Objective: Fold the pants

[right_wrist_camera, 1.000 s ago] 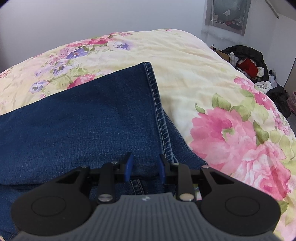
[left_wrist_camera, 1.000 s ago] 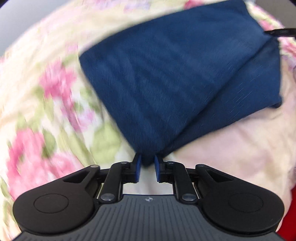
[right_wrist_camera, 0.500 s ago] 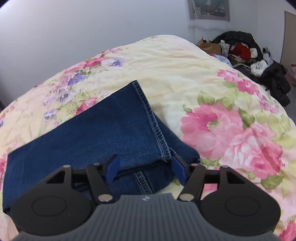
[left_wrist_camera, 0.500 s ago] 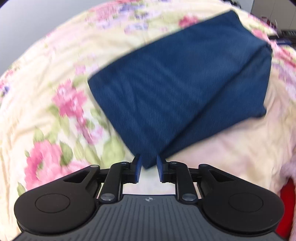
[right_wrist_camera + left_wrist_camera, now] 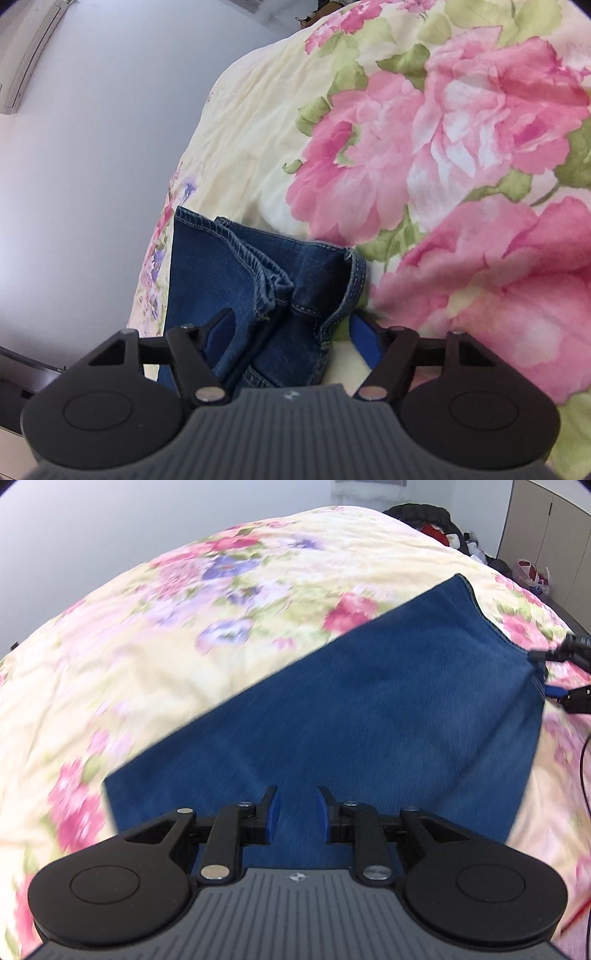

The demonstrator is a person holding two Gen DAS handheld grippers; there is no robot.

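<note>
Folded jeans on our floral quilt

Our left gripper hangs parted above flat denim; only our right gripper, spread wide, shows stacked hems.

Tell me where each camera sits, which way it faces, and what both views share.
Left wrist: on the left gripper, looking along its parted fingers across the folded jeans; the right gripper shows at their far edge.
Right wrist: on the right gripper, fingers spread wide around the bunched hems.
Shared: the jeans and the floral bedspread.
</note>
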